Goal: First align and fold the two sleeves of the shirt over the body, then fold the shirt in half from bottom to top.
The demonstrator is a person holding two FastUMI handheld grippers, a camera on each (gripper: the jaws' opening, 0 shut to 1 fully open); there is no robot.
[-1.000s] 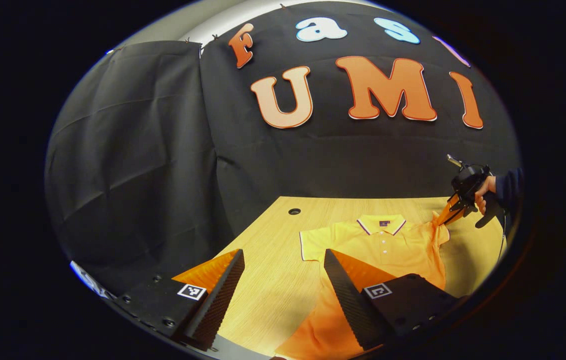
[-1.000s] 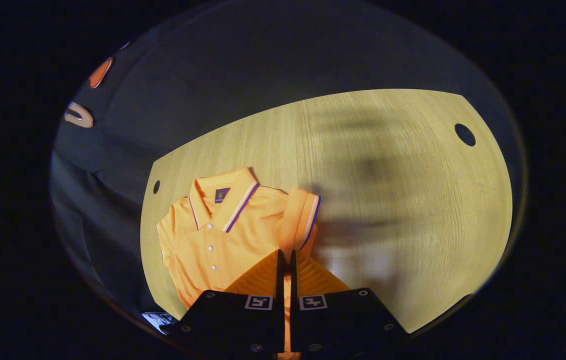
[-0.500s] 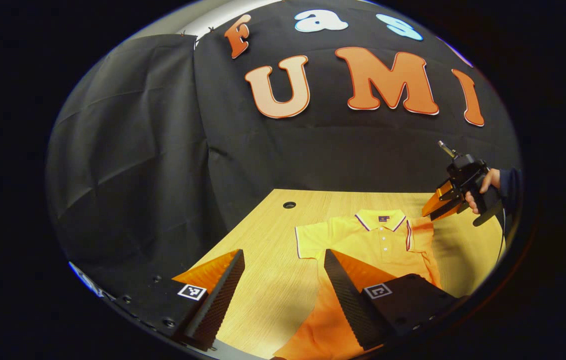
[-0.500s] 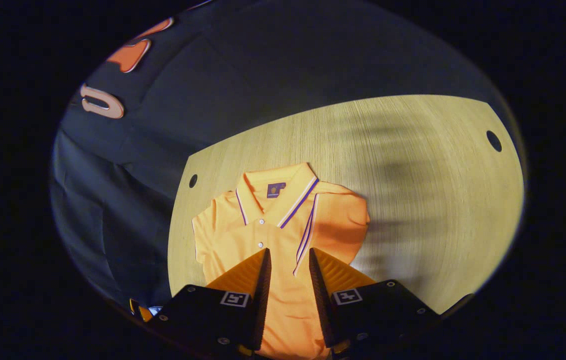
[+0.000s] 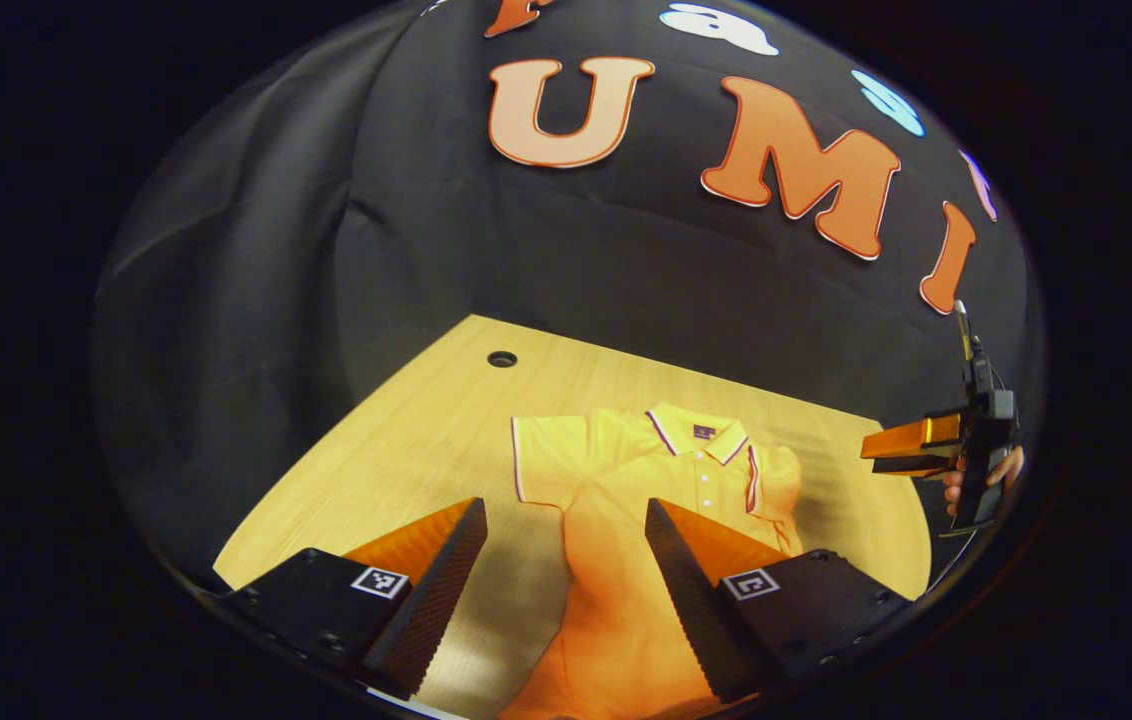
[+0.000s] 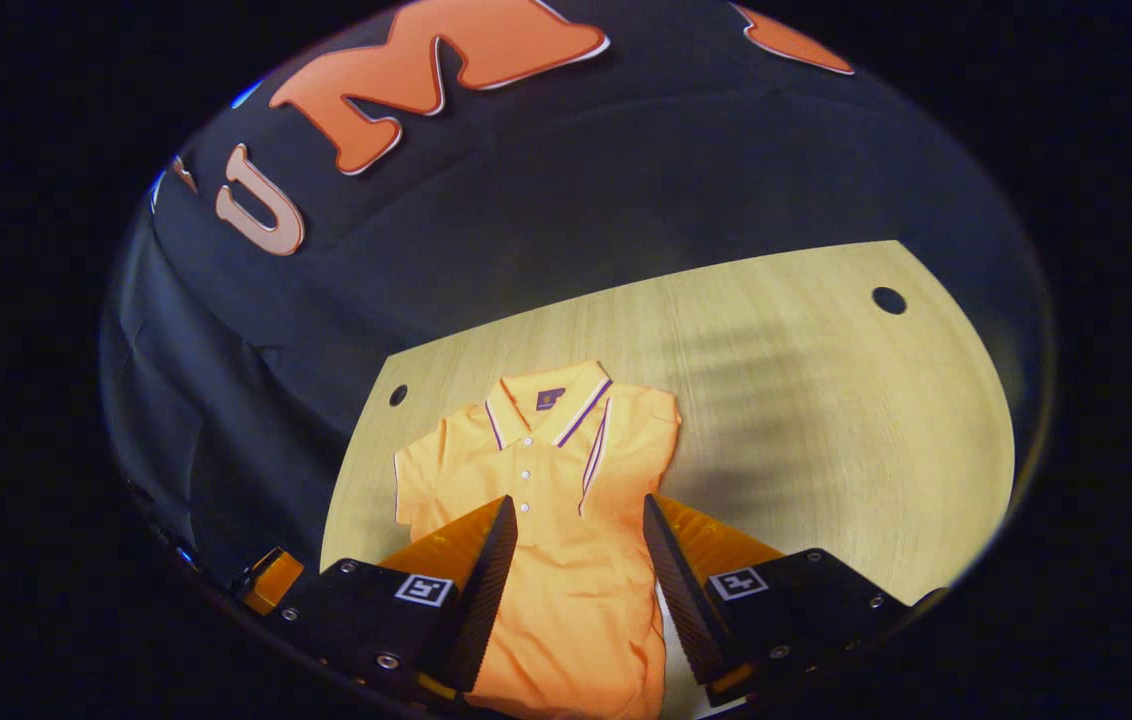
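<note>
At the centre of the wooden worktop (image 6: pixel 826 420) an orange polo shirt (image 6: pixel 546 520) lies face up, collar (image 6: pixel 551 398) toward the black booth wall. In the right gripper view the sleeve at the right of the frame (image 6: pixel 631 440) is folded over the body, its striped cuff running beside the button placket; the sleeve at the left (image 6: pixel 418 470) lies spread flat. The right gripper (image 6: pixel 576 555) hovers over the shirt body with its fingers wide apart and nothing between them, apparently clear of the finished fold. In the left gripper view the left gripper (image 5: pixel 566 565) likewise stands wide open and empty, low in the frame, its fingers bracketing the lower body; judged from this, it is placed to approach the unfolded sleeve (image 5: pixel 551 465). The right gripper also appears at the right edge (image 5: pixel 891 452), held by a hand (image 5: pixel 976 480) largely cut off. The shirt's hem is hidden behind the fingers in both views, so its alignment cannot be judged. Two cable holes (image 6: pixel 889 300) pierce the worktop.
</note>
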